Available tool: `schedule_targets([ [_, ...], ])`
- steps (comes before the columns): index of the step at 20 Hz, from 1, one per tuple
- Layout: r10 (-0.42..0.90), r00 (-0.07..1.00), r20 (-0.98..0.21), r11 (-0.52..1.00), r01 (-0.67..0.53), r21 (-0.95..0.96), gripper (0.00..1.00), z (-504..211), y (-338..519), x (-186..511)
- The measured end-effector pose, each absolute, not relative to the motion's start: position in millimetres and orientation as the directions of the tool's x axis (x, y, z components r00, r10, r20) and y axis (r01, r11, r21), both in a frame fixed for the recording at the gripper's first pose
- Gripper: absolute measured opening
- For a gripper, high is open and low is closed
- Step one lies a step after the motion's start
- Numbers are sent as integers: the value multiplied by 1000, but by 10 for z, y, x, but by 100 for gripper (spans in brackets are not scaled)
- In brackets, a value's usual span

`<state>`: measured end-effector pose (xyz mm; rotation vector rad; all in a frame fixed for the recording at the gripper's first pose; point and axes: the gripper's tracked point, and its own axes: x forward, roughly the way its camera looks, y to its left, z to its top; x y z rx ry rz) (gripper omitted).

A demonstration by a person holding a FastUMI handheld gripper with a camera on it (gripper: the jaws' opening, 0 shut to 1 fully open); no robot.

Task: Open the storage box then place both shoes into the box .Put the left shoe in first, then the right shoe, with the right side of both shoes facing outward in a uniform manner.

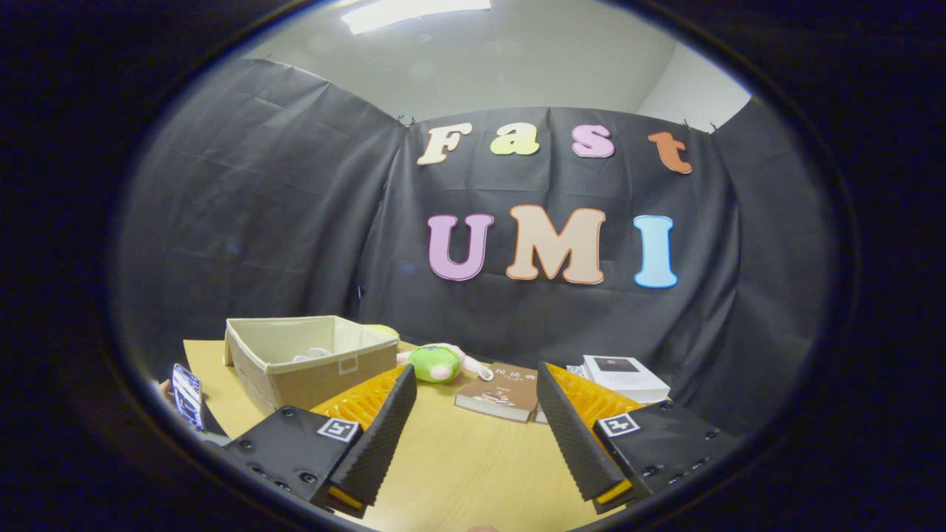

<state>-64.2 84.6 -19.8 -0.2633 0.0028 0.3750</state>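
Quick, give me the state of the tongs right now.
Tongs: open, holding nothing, fingers spread above bare table, short of the storage box.

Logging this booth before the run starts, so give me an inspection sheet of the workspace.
Surface: wooden table, bare between the fingers.
Job's things: beige box beyond the fingers, top open, something pale inside; shoes nothing seen.
Clutter: green plush toy, brown book, white book stack, phone beside the box.
Gripper: gripper open, holding nothing.
Cables: nothing seen.
Surroundings: black cloth wall, ceiling light.
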Motion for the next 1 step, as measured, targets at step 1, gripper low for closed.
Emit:
schedule_targets([
  [1,357,933,-46,898,-356,-257,100,-213,803,-664],
])
